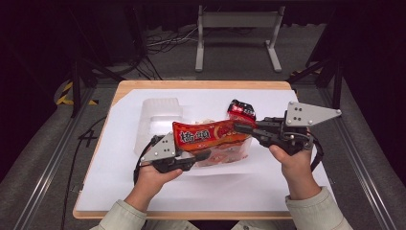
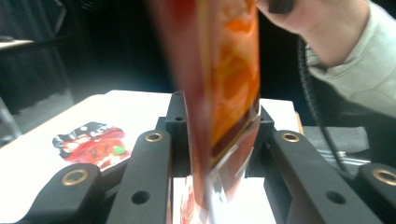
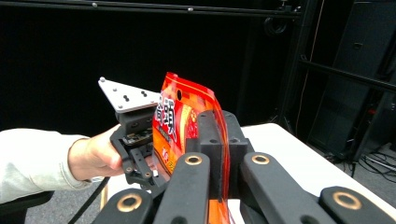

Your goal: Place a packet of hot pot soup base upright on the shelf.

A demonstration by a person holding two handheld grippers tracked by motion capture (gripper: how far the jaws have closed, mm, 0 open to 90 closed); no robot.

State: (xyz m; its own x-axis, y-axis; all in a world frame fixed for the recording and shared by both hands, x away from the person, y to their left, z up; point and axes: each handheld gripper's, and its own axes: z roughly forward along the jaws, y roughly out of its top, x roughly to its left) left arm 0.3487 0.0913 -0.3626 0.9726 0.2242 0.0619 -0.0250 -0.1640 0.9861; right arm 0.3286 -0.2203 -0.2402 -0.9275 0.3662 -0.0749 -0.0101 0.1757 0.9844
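Above the white sheet (image 1: 119,191), our right gripper (image 1: 239,127) is clamped on the red snack bag (image 1: 210,135); our left gripper (image 1: 203,155) clasps its other end. Next, probably pulling it open steadily.

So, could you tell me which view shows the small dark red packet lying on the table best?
The left gripper view: the small packet lies flat and unobstructed on the white sheet. The high view catches it tiny, partly behind the orange pouch.
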